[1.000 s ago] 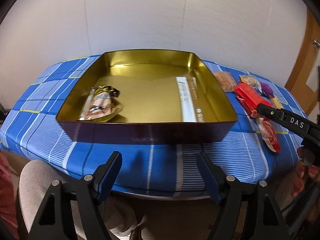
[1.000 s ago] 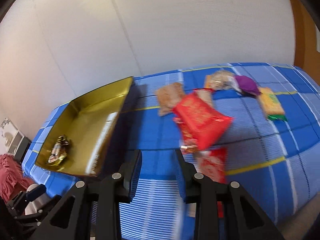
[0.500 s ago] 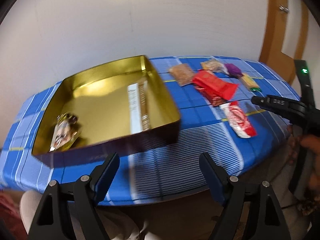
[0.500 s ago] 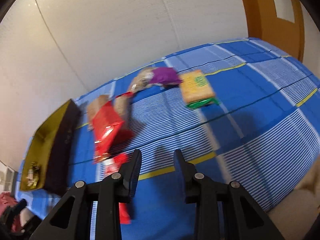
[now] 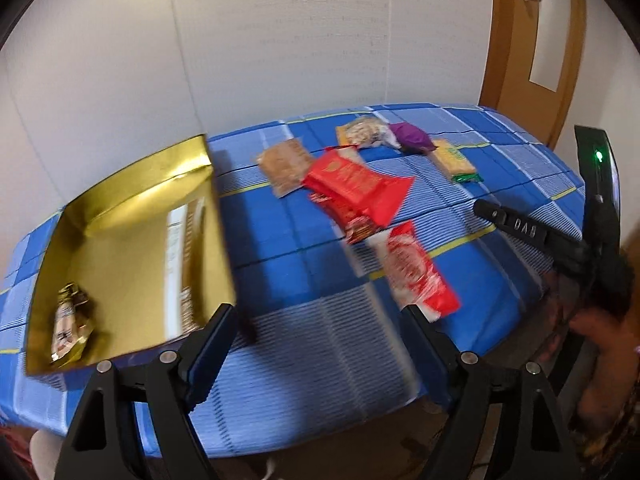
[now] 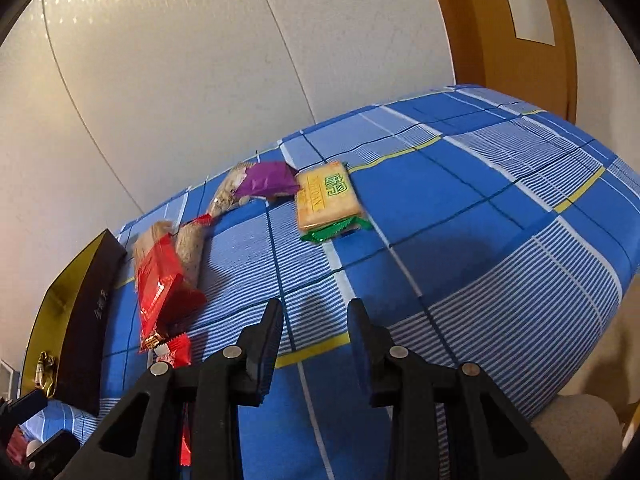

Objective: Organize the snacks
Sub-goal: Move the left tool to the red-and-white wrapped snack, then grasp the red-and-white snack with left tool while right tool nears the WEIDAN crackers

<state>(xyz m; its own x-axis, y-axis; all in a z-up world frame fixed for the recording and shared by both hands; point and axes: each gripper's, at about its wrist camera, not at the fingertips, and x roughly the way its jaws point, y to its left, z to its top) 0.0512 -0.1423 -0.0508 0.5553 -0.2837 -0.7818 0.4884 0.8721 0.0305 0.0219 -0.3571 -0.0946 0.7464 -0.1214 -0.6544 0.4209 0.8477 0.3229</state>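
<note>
The desk (image 5: 304,320) is carrying a red packet (image 5: 416,272) lying lengthwise just beyond the left gripper (image 5: 320,344), its empty fingers having just been spreading; the right gripper (image 6: 316,332) is hovering empty, its fingers standing narrowly apart.

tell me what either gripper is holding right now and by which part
Nothing is held. The left gripper is open over the tablecloth; the right gripper, jaws narrow, has only cloth showing between them.

We see even indoor light, glare on the gold tin (image 5: 132,216), motion-smeared snacks, fisheye-bent dark corners.
</note>
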